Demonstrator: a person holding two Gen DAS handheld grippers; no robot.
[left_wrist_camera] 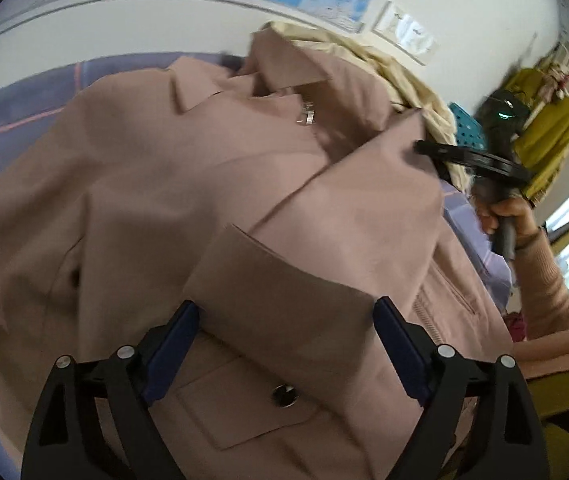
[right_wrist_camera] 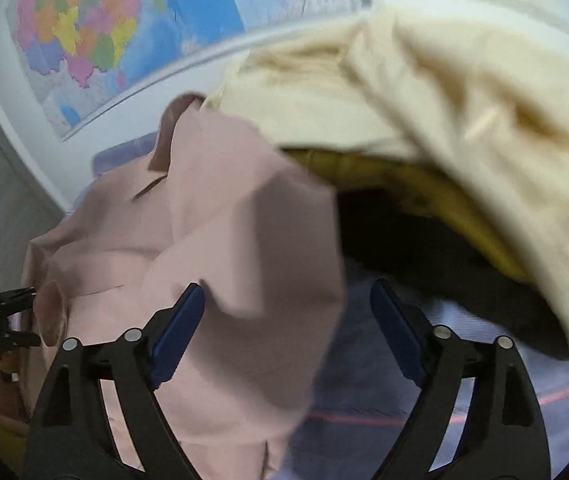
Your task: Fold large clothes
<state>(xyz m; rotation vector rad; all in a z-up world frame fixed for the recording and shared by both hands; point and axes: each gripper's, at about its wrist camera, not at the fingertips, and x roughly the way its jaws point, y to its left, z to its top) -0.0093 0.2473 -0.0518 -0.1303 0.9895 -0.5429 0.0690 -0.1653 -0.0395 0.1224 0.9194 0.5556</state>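
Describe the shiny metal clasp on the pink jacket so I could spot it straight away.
Start at the dusty-pink jacket spread over the lilac checked bedsheet. Look up to its open collar, near the cream garment. The small silver metal clasp hangs there, bright and ridged, unlike the dark round button lower down.

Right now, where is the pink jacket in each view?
Left wrist view: pink jacket fills the centre, collar at the top, spread out.
Right wrist view: pink jacket sits left of centre.
Shared landmark: cream garment behind it.
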